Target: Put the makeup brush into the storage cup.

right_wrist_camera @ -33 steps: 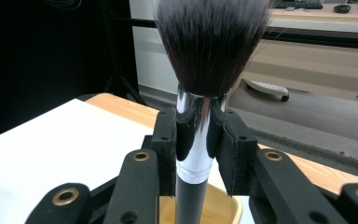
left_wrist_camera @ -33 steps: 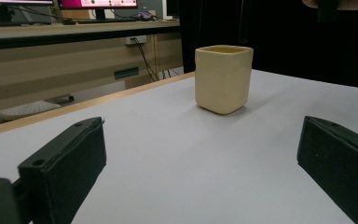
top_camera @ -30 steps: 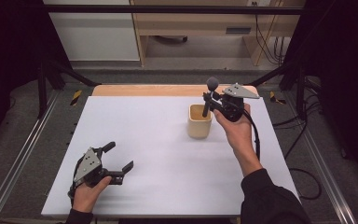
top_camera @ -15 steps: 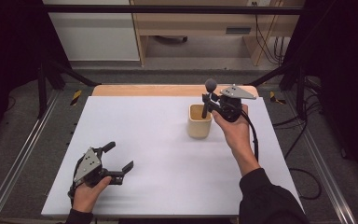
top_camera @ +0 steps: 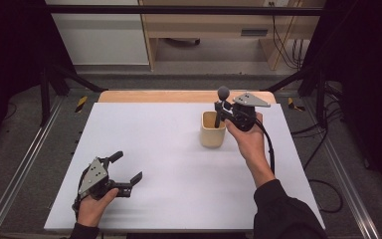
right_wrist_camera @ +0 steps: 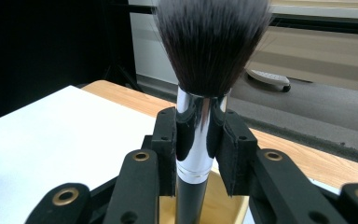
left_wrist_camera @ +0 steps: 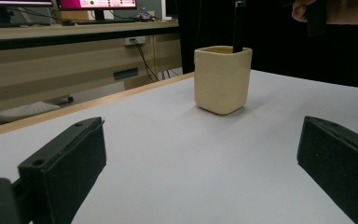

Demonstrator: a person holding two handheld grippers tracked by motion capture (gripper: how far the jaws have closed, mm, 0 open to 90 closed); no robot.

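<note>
A cream square cup [top_camera: 213,130] stands right of the table's middle, also in the left gripper view as the cup [left_wrist_camera: 222,79]. My right gripper [top_camera: 224,112] is shut on a makeup brush [right_wrist_camera: 200,135] with a silver ferrule and dark bristles [top_camera: 223,91], held upright with its black handle [left_wrist_camera: 238,25] dipping into the cup. The cup's inside [right_wrist_camera: 219,210] shows just below the jaws. My left gripper [top_camera: 127,168] rests open near the front left of the table, nothing between its fingers [left_wrist_camera: 63,161], facing the cup from a distance.
The white table board [top_camera: 154,149] has a wooden strip [top_camera: 144,96] along its far edge. Metal frame rails [top_camera: 25,164] run down both sides. A desk with monitors [left_wrist_camera: 93,4] stands beyond the table.
The right gripper has lowered the brush slightly toward the cup. The left gripper has stayed put.
</note>
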